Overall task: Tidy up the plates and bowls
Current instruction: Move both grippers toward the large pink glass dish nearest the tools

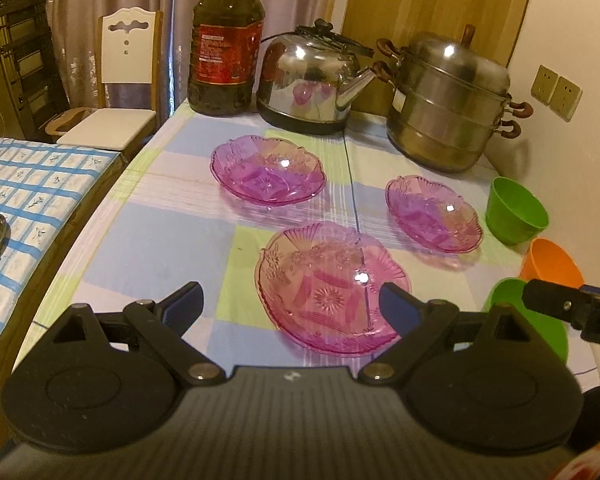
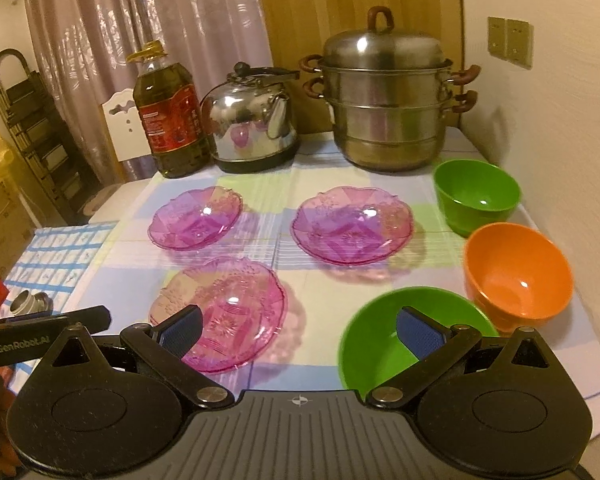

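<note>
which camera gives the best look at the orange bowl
The right wrist view. There the orange bowl shows whole, rim and inside, between the two green bowls. In the left wrist view only part of it shows at the right edge, cut off below by the right gripper.

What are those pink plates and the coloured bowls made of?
The pink plates look like clear tinted glass or moulded plastic: see-through, with pressed flower patterns and sharp glints. I can't tell which. The green bowl and orange bowl look like opaque, smooth, glossy plastic, judging by their flat, even colour and soft highlights.
</note>
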